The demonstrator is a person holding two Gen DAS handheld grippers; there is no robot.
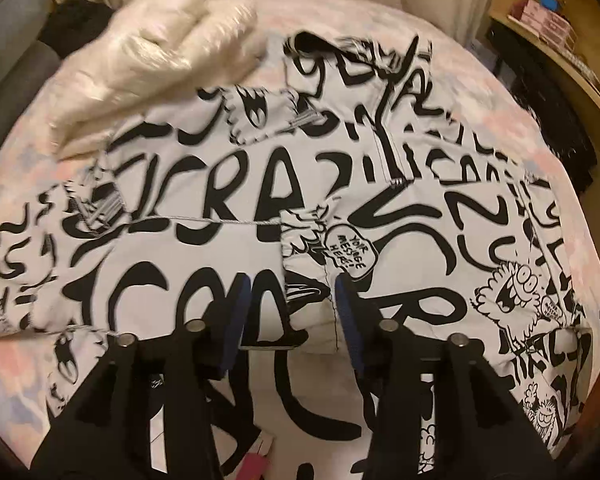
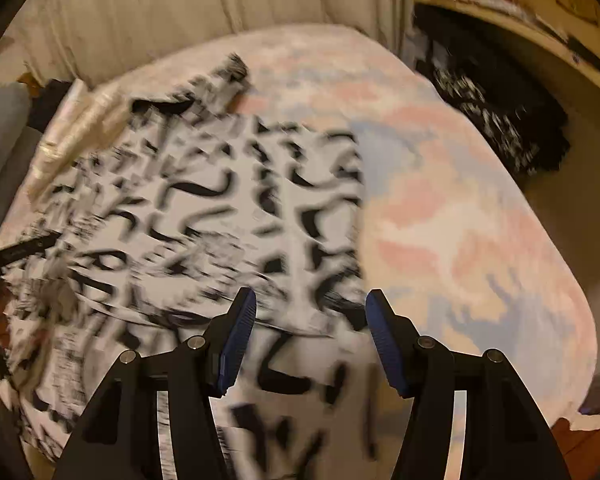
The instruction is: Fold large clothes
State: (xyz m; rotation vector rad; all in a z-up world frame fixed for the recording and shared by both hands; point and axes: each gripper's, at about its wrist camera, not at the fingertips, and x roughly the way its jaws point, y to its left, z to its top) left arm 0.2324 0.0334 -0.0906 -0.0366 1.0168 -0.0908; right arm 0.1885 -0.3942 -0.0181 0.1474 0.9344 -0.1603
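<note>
A large white garment [image 1: 228, 248] printed with black graffiti lettering and cartoon figures lies spread across a bed [image 1: 480, 92] covered in pastel pink and blue. Part of it is folded over itself near the middle. My left gripper [image 1: 292, 312] hangs just above the garment's near part, its blue pads [image 1: 236, 312] apart with only flat cloth under them. The right wrist view is blurred. There my right gripper [image 2: 310, 316] stands open over the garment's [image 2: 220, 208] right edge, with nothing pinched between its fingers [image 2: 384, 328].
A cream, shiny bundle [image 1: 148, 52] lies at the garment's far left corner. Dark clothes [image 2: 500, 132] are heaped beside the bed on the right, under a curved wooden shelf [image 1: 548, 24]. Pale curtains [image 2: 220, 8] hang behind. The bed's right half [image 2: 460, 220] is bare cover.
</note>
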